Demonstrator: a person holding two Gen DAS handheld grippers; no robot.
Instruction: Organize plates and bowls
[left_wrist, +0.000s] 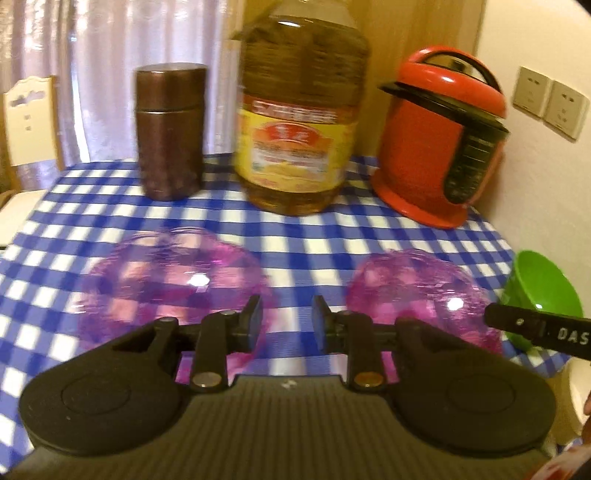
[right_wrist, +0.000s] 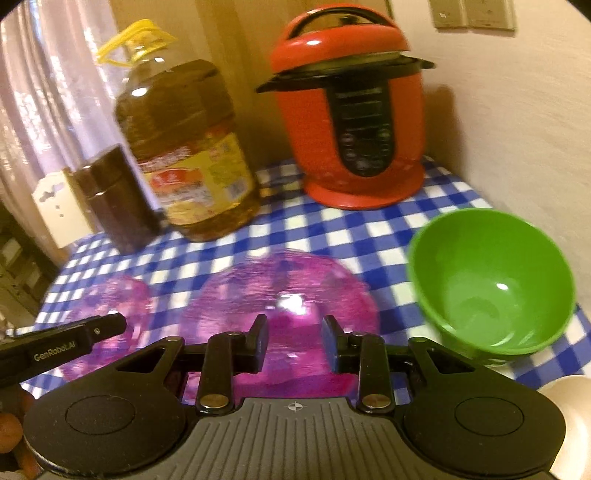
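Note:
Two see-through purple dishes lie on the blue-and-white checked tablecloth (left_wrist: 295, 243): a left dish (left_wrist: 173, 280) (right_wrist: 107, 306) and a right dish (left_wrist: 417, 291) (right_wrist: 280, 306). A green bowl (right_wrist: 491, 288) (left_wrist: 539, 291) stands upright near the table's right edge. My left gripper (left_wrist: 286, 325) hovers open over the cloth between the two purple dishes, with nothing between its fingers. My right gripper (right_wrist: 293, 343) is open above the near part of the right purple dish and grips nothing. One finger (left_wrist: 535, 328) of the right gripper shows in front of the green bowl.
At the back stand a brown canister (left_wrist: 170, 133), a big jug of cooking oil (left_wrist: 299, 122) and a red pressure cooker (right_wrist: 351, 107). The wall with sockets (left_wrist: 550, 99) runs close along the right. A white chair (left_wrist: 29, 118) and curtains are behind on the left.

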